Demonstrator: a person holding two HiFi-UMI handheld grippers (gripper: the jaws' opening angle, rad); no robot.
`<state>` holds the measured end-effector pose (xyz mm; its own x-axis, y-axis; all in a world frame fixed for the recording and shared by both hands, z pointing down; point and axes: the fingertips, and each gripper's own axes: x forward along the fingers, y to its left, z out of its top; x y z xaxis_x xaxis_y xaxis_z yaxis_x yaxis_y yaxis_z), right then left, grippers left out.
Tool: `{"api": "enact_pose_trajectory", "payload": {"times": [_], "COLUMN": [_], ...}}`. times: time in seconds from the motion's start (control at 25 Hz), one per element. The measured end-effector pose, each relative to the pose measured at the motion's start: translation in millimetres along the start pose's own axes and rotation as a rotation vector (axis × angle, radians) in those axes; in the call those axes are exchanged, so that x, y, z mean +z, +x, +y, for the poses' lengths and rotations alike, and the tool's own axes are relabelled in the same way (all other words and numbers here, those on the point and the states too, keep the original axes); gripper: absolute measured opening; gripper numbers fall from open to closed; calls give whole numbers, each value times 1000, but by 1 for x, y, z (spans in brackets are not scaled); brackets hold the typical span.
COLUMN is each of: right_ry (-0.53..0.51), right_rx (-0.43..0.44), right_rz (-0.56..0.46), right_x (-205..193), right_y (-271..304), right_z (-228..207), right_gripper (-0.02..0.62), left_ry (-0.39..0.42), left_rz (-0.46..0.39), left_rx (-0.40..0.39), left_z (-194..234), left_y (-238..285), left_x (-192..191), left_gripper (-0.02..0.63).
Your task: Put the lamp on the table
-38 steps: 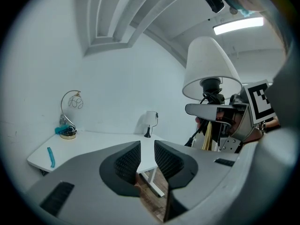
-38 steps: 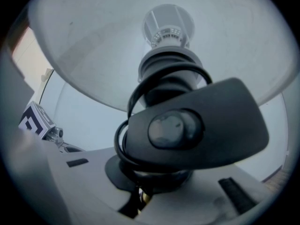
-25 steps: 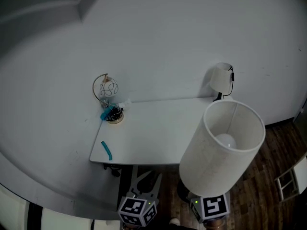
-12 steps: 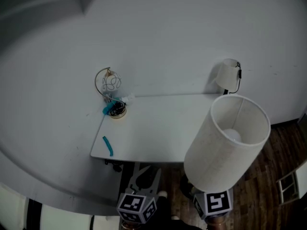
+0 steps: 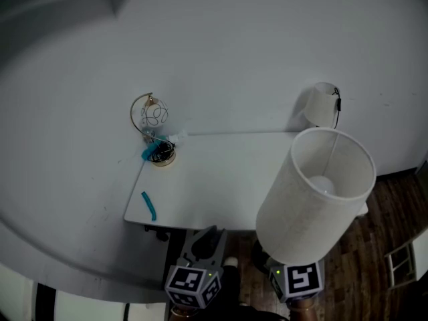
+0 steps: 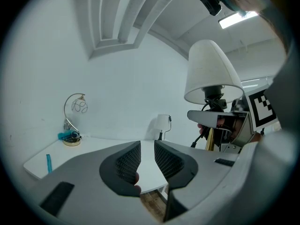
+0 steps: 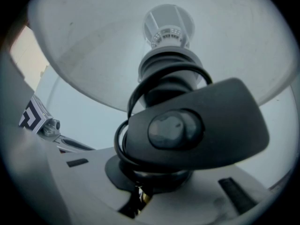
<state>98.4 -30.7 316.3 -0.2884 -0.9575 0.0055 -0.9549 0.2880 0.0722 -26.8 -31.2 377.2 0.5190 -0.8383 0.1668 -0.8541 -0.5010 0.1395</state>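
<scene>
White cloth, or something like it, makes the shade of the lamp [image 5: 314, 192], so I judge the top part to be light and easy to dent, and the bulb inside it to be fragile. The lamp is not yet on the surface [image 5: 221, 179]. It is carried in the air by the near right corner of the surface, almost upright with a slight tilt.

The right hand-held gripper [image 7: 140, 194] is closed on the thin golden stem just under the bulb socket. This seems the correct place to hold, because it is stiff metal and not the soft shade. The stem looks smooth, so it could slip or turn between the jaws. The weight probably sits low in the base, which no view shows.

A black cord with its switch [image 7: 197, 130] loops round the socket and may catch on the edge of the surface. The left hand-held gripper [image 6: 147, 161] is empty, with its jaws a little apart, before the near edge of the surface. A wire ornament [image 5: 152, 129] stands at the far left corner of the surface, well apart from the lamp.
</scene>
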Motion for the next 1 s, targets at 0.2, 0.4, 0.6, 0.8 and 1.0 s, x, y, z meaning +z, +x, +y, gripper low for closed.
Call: {"api": "enact_pose_trajectory", "payload": {"times": [0.2, 0.4, 0.6, 0.8, 1.0], "right_ry": [-9, -6, -25, -2, 3], "right_rx": [8, 7, 3, -3, -2], "right_rz": [1, 6, -14, 15, 20], "right_x": [-3, -7, -6, -15, -22], "right_y": [19, 37, 60, 80, 100], "right_z": [0, -1, -7, -10, -10], "right_gripper": [17, 17, 17, 17, 17], "left_ry": [3, 0, 1, 14, 5], "left_rz": [2, 9, 11, 20, 28], "left_rx": [2, 6, 6, 38, 34], "left_z": [11, 25, 38, 56, 69], "left_y": [14, 27, 45, 59, 72], "left_x": [0, 0, 4, 3, 2], "left_gripper": [81, 81, 81, 26, 26]}}
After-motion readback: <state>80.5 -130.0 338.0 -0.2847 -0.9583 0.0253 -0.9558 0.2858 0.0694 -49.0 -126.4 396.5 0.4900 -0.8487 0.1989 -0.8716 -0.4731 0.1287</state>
